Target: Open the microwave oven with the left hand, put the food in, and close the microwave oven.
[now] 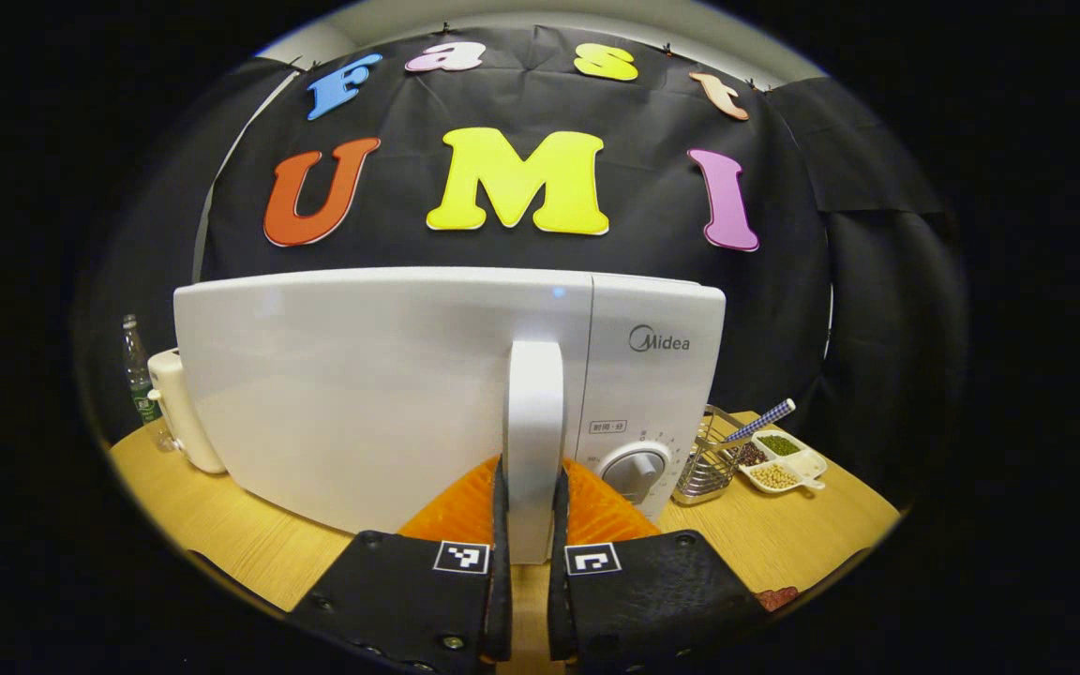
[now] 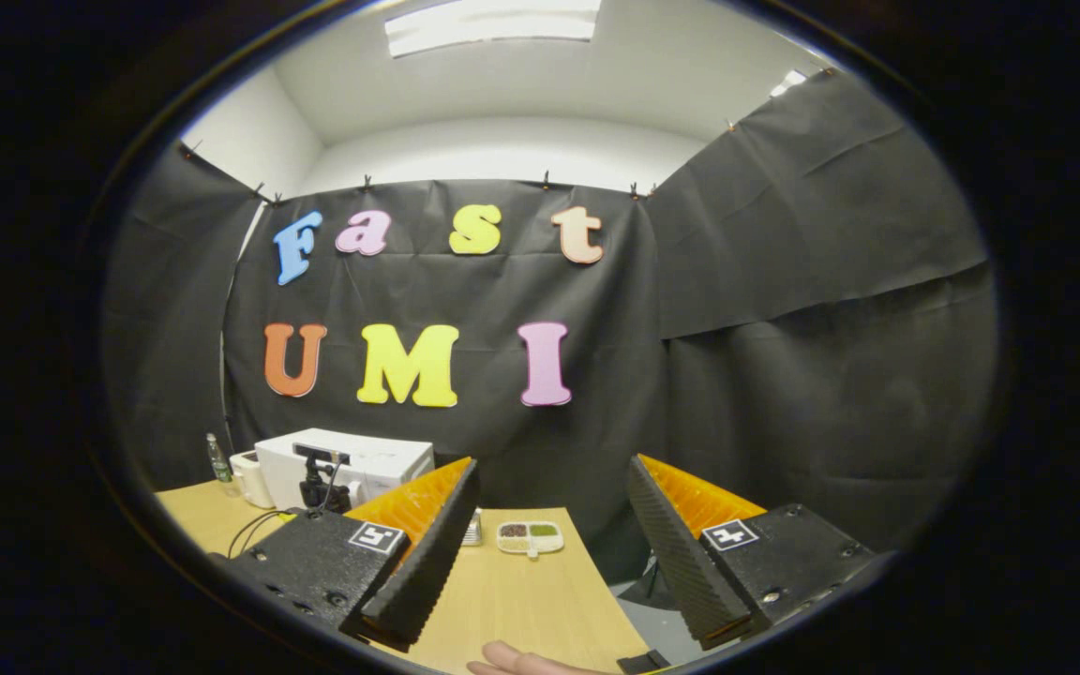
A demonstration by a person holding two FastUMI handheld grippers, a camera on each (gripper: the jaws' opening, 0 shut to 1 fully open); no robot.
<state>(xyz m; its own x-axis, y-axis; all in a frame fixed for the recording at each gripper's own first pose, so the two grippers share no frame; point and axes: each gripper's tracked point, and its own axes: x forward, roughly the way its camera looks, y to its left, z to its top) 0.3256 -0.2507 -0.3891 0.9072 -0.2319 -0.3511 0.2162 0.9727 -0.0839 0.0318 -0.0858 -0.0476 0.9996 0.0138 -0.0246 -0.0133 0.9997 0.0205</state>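
The white microwave (image 1: 362, 394) stands right in front of me on the wooden table (image 1: 221, 534). My left gripper (image 1: 531, 473) is shut on its upright white door handle (image 1: 534, 394), one finger on each side. The door looks flush or nearly flush with the control panel and its dial (image 1: 636, 469). A dark reddish item (image 1: 774, 596), maybe the food, peeks in at the table's near right edge. My right gripper (image 2: 552, 464) hangs open and empty over the table's near right corner, far from the microwave (image 2: 352, 461). The left gripper (image 2: 317, 483) shows as a dark shape before the oven.
Right of the microwave stand a wire basket (image 1: 704, 464) and a divided dish of beans (image 1: 781, 461), the dish (image 2: 529, 536) lying ahead of my right gripper. A bottle (image 1: 137, 375) and a white appliance (image 1: 186, 412) stand to its left. A fingertip (image 2: 512, 662) shows below.
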